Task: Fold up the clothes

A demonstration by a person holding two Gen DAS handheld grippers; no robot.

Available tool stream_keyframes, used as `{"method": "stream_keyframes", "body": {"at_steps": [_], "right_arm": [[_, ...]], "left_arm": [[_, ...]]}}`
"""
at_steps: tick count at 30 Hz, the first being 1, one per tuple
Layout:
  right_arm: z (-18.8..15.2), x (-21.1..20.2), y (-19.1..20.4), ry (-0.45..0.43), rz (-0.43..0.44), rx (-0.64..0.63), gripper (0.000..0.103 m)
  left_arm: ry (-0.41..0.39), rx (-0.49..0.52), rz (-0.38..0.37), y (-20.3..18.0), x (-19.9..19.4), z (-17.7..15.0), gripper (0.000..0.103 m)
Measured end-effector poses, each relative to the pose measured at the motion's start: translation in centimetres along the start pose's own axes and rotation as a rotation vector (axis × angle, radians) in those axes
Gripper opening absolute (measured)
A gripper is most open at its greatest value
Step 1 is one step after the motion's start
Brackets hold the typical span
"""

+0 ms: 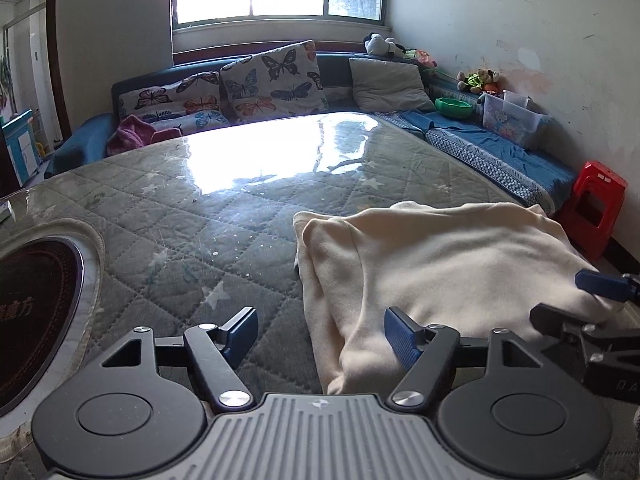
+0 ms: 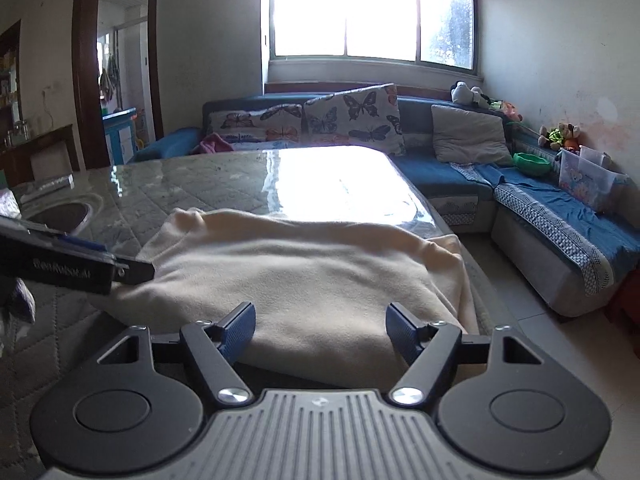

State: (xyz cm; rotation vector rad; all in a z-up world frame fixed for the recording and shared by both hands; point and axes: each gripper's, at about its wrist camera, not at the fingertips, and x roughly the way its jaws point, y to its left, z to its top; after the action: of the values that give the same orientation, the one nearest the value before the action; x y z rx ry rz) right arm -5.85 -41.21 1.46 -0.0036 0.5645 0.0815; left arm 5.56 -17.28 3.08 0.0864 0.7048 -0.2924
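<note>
We see a cream garment (image 1: 448,264) lying folded near the tabletop's (image 1: 224,216) near right corner, its right side reaching the right edge. Our left gripper (image 1: 320,334) stands with its jaws wide apart over the garment's left edge, gripping nothing. Our right gripper (image 2: 320,330) is likewise spread wide over the garment's near edge, its blue pads (image 2: 404,332) clear of the cloth. A round dark cooktop (image 1: 36,312) sits inset near the tabletop's left edge.
</note>
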Motion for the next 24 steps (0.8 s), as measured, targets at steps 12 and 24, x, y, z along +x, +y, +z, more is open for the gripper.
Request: {"method": "stream_keyframes", "body": {"at_steps": [12, 24], "right_arm": [[0.9, -0.2, 1.5, -0.018, 0.045, -0.030, 0.079], [2.0, 1.6, 3.8, 0.005, 0.089, -0.103, 0.082]], "left_arm": [[-0.006, -0.021, 0.000, 0.4, -1.1, -0.8, 0.075], [-0.018, -0.012, 0.001, 0.8, -1.7, -1.2, 0.077]]}}
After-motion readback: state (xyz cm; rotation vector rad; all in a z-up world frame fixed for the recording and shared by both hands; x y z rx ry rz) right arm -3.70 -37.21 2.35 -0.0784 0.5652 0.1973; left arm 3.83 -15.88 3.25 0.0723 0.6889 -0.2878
